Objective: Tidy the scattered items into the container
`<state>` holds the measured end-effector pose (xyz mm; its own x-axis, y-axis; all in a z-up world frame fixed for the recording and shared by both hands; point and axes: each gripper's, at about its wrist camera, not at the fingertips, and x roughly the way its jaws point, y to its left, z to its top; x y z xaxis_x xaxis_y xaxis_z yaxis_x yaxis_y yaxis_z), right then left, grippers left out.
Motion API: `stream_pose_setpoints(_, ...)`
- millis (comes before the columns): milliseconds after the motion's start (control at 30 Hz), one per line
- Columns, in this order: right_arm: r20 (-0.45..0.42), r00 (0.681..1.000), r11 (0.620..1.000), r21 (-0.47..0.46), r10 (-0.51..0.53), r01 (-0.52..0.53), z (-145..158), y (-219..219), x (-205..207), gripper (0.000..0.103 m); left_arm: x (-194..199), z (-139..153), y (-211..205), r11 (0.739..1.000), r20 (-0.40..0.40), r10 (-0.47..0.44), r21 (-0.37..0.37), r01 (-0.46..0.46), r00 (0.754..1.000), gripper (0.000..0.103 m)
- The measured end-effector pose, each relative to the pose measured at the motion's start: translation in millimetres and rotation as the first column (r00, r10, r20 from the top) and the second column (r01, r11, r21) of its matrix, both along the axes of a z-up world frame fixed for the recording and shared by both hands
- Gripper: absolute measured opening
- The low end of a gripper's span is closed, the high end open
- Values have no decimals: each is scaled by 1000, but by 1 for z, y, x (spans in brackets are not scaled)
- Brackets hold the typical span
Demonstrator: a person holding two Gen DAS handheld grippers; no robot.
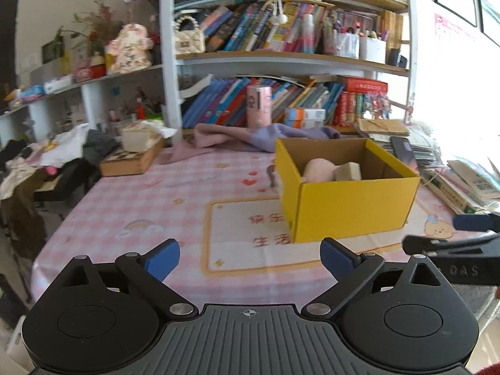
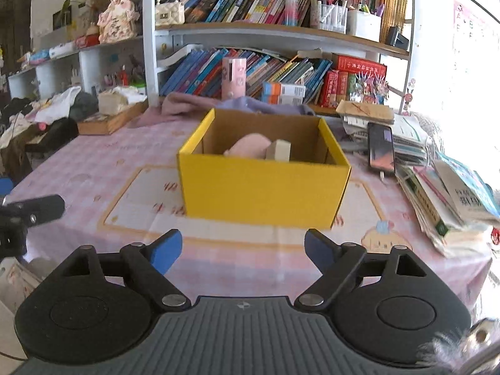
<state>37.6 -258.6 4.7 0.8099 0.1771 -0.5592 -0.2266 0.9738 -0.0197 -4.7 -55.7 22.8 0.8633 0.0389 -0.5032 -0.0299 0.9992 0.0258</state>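
Note:
A yellow cardboard box (image 1: 350, 201) stands open on the pink checked tablecloth (image 1: 150, 206); it also shows in the right wrist view (image 2: 265, 190). Inside lie a pink soft item (image 1: 317, 170) (image 2: 250, 145) and a beige block (image 1: 348, 171) (image 2: 279, 150). My left gripper (image 1: 250, 257) is open and empty, near the table's front edge, left of the box. My right gripper (image 2: 243, 248) is open and empty, in front of the box. The right gripper's fingers (image 1: 450, 240) show at the right edge of the left wrist view.
A purple cloth (image 1: 268, 137) lies behind the box. A phone (image 2: 380, 148) rests on stacked books and papers (image 2: 447, 200) at the right. A wooden box with tissues (image 1: 132, 156) sits at the back left. Clothes (image 1: 56, 156) pile at the far left. Bookshelves (image 1: 281, 59) stand behind.

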Motion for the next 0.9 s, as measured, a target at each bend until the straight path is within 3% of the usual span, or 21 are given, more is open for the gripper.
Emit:
stream_pose_setpoints(367, -35, 999, 1000, 0, 22, -22, -7, 24, -37, 100, -31, -14, 15, 999, -93, 31, 28, -28, 995, 102)
stream_pose_setpoints(900, -87, 995, 998, -25, 57, -59, -12, 40, -35, 103, -39, -21, 27, 998, -139, 60, 2, -61, 989, 103)
